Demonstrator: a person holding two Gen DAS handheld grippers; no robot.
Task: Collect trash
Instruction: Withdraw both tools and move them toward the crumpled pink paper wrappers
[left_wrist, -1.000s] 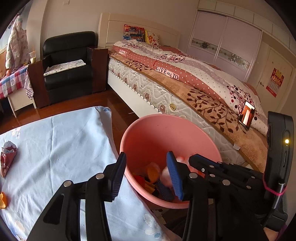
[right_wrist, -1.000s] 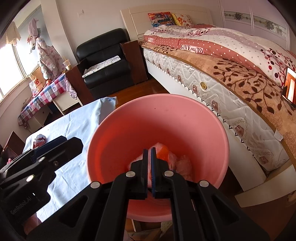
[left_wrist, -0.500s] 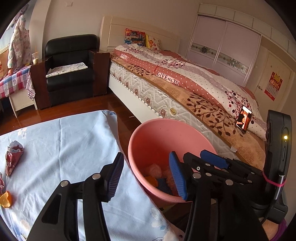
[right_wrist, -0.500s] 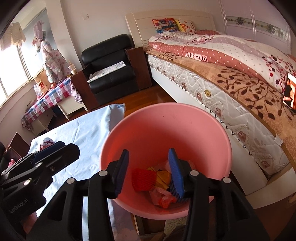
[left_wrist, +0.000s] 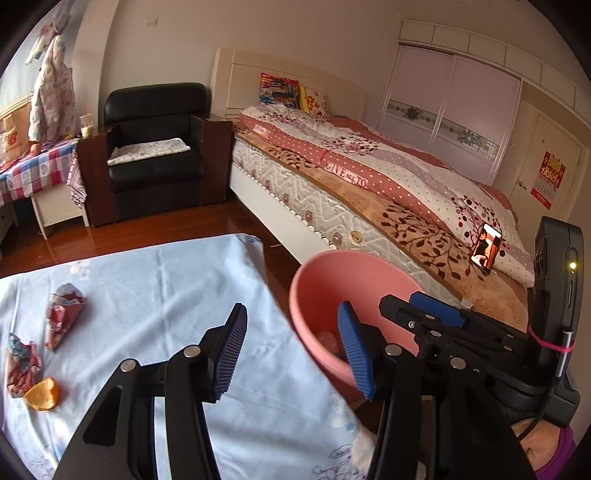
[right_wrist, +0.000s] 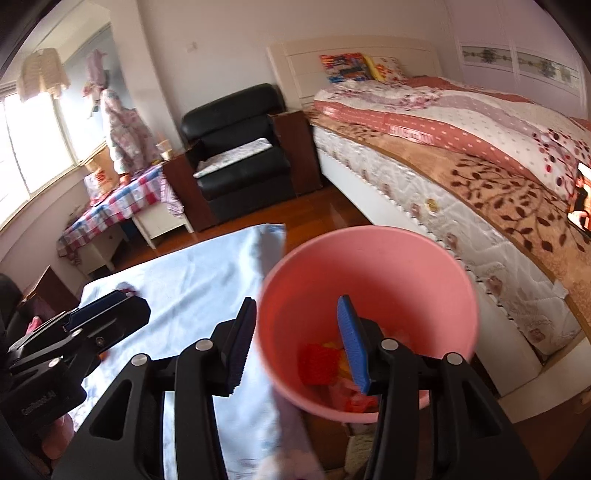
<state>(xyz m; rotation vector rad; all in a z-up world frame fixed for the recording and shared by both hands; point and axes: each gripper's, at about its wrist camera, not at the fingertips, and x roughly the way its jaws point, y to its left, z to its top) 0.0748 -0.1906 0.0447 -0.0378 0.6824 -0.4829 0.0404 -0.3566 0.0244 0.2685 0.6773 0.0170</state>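
**A:** Two grippers, both empty. What does the left wrist view show?

**B:** The left gripper stands wide open, nothing between its blue pads, over the near edge of a table under a pale blue cloth. A second ago it hung above the pink bucket; it has since pulled back toward the table. Three pieces of trash remain on the cloth at the left: a crumpled red wrapper, a second wrapper near the frame edge, and an orange peel just beside it.

**B:** The right wrist view?

**A:** The right gripper sits over the bucket's rim, jaws parted about halfway and holding nothing. They were pinched shut a second ago and had just been opening, so its piece has dropped. A red scrap and other bits lie in the bucket's bottom.

**B:** So that delivery looks done, and the table pieces are next.

**A:** What is unclear?

**B:** This view is blurred. The bucket's contents are partly hidden behind the right finger, and the table trash is almost wholly covered by the left gripper's body.
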